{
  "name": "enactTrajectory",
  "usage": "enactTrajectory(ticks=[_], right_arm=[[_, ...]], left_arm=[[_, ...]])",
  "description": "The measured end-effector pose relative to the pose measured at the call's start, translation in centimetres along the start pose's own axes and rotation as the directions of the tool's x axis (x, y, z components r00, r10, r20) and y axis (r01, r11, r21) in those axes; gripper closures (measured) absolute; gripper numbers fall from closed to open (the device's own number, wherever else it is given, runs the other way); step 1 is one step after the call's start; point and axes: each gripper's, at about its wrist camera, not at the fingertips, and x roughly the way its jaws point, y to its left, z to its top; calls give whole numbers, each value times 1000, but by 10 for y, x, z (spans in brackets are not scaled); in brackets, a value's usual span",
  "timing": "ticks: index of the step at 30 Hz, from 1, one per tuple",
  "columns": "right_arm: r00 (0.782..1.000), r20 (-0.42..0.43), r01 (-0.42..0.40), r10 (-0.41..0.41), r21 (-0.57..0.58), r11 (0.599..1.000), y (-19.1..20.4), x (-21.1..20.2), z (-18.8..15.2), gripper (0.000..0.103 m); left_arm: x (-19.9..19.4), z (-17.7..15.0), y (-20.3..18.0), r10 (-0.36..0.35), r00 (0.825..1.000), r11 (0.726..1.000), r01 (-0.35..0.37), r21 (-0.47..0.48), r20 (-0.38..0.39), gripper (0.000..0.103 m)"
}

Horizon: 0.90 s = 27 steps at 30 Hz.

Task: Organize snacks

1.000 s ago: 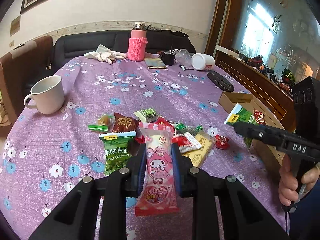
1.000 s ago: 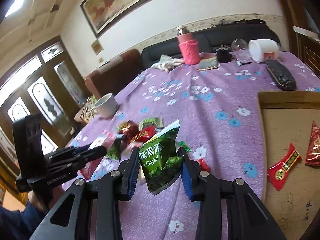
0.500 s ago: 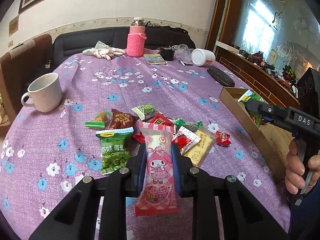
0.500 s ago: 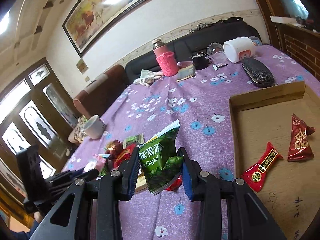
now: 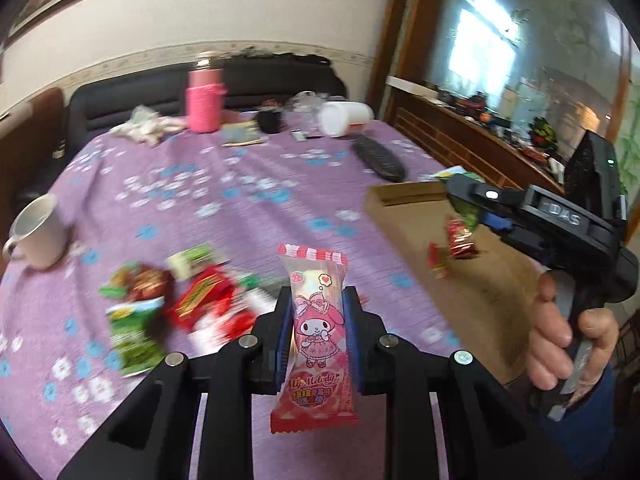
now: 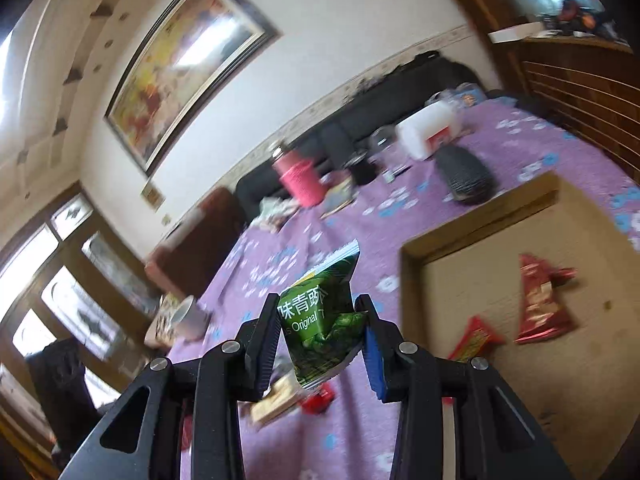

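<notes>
With two red foil packets [image 6: 540, 304] already inside the shallow cardboard box [image 6: 480, 220] right of both tongs, the left tongs [image 5: 318, 332] clamped a pink cartoon-printed candy wrapper [image 5: 316, 336], the right tongs [image 6: 322, 332] clamped a green pea packet [image 6: 320, 316], and a loose snack pile [image 5: 176, 304] remained on the purple floral counter [image 5: 240, 208] left of the left tongs.

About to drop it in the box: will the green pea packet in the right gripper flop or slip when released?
The green pea packet looks crumpled where the right gripper pinches it, so probably soft and floppy. Its glossy film may be slippery. It seems light, so it could land unevenly in the cardboard box.
</notes>
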Motion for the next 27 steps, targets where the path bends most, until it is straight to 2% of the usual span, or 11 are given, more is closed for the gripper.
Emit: enactTrajectory(ticks=[2,4,8,11,17,19,23,27], right_arm=[[999,27,35,-36,40,999,-13,-8,7,63],[997,52,48,-55,128,991,-35,-18,16,63],[986,68,133,-155,261,956,-73,-32,25,63],[976,66,175,-209,337,925,-94,-39,28,63],[939,20,317,-344,342,884,-103,-42,28,63],[933,-1,338,-361,351,873,-108,-41,27,63],[907,-43,408,-420,341,847,-114,-35,25,63],[883,-81,461,-462,325,826,-118,-31,22,63]], left_arm=[[9,9,-20,-32,999,999,32,18,-3,80],[19,16,-42,-62,998,997,62,41,-5,80],[46,23,-83,-150,988,987,152,50,-47,80],[65,23,-114,-182,981,979,187,77,-70,80],[89,11,-147,-195,976,969,208,137,-102,80],[93,5,-149,-192,975,966,208,156,-110,80],[98,-2,-151,-207,970,960,227,166,-129,80],[96,-8,-156,-202,971,953,225,203,-126,80]])
